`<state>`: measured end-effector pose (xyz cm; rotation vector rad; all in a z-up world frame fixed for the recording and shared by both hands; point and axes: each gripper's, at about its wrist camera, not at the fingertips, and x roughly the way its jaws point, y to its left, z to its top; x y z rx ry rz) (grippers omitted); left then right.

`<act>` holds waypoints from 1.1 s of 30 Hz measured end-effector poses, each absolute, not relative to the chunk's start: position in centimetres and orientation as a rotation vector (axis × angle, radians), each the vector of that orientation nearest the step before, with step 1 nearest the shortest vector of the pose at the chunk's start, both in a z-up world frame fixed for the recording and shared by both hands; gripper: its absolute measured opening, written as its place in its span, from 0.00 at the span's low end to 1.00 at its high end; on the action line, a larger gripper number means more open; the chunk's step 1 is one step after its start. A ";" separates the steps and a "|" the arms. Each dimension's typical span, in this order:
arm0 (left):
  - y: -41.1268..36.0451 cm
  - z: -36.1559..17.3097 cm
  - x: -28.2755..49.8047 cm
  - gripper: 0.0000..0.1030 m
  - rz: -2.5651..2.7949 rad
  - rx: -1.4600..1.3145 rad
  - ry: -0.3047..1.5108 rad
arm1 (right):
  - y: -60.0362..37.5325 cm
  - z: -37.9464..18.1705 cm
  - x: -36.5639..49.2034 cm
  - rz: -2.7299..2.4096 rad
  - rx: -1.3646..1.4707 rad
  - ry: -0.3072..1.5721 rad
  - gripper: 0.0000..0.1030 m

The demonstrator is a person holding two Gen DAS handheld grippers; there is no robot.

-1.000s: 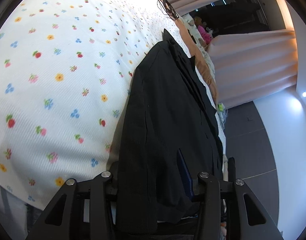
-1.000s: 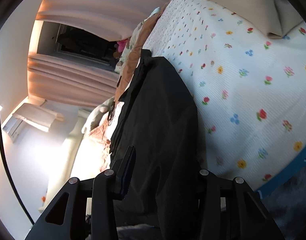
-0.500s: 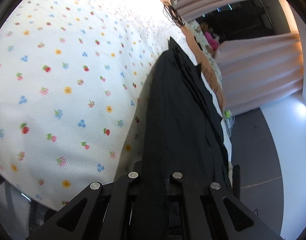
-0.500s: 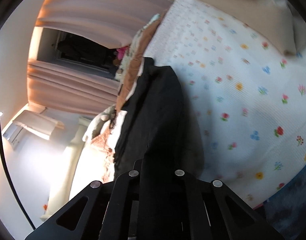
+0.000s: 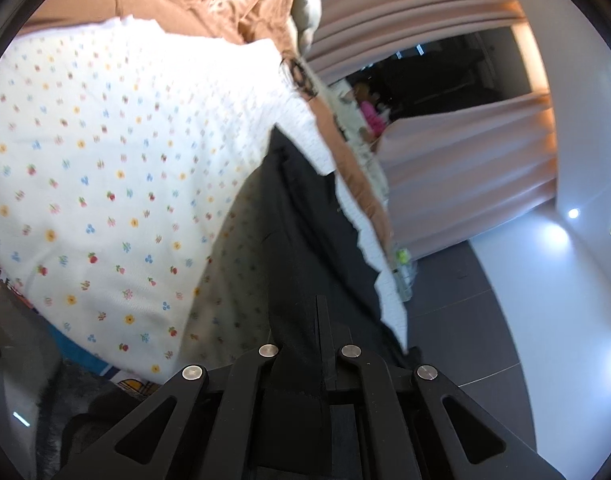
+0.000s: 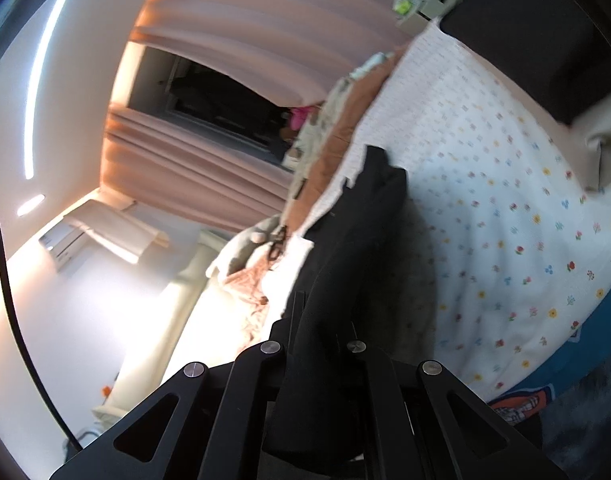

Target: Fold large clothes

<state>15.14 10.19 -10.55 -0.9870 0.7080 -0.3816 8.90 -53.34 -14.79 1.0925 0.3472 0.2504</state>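
Observation:
A large black garment (image 5: 301,232) hangs stretched above a bed with a white flower-print cover (image 5: 105,184). My left gripper (image 5: 311,344) is shut on the near edge of the garment, which runs away from it toward the far side of the bed. In the right wrist view the same black garment (image 6: 357,240) runs away from my right gripper (image 6: 321,340), which is shut on another part of its near edge. The cloth is lifted clear of the cover near both grippers; its far end still touches the bed.
A brown blanket (image 5: 193,4) lies at the head of the bed. A beige folded cloth (image 6: 601,140) and a dark item (image 6: 537,36) lie on the cover. Pink curtains (image 5: 465,168) frame a dark window. Dark floor (image 5: 465,320) lies beside the bed.
Both grippers went from open around the garment's edge to shut on it, then lifted and pulled it back off the cover. The views tilted upward.

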 end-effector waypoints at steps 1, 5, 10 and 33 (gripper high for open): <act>10.6 -9.9 14.5 0.02 -0.387 -0.991 0.690 | -53.2 -13.9 8.3 0.261 1.086 0.333 0.05; 12.0 -7.2 12.4 0.02 -0.407 -1.011 0.625 | -52.4 -11.0 6.6 0.304 1.064 0.280 0.05; 13.7 -3.9 10.0 0.02 -0.431 -1.042 0.541 | -51.5 -7.2 4.1 0.321 1.034 0.200 0.05; 15.8 4.0 8.2 0.02 -0.441 -1.084 0.418 | -49.0 0.6 1.9 0.332 1.025 0.043 0.05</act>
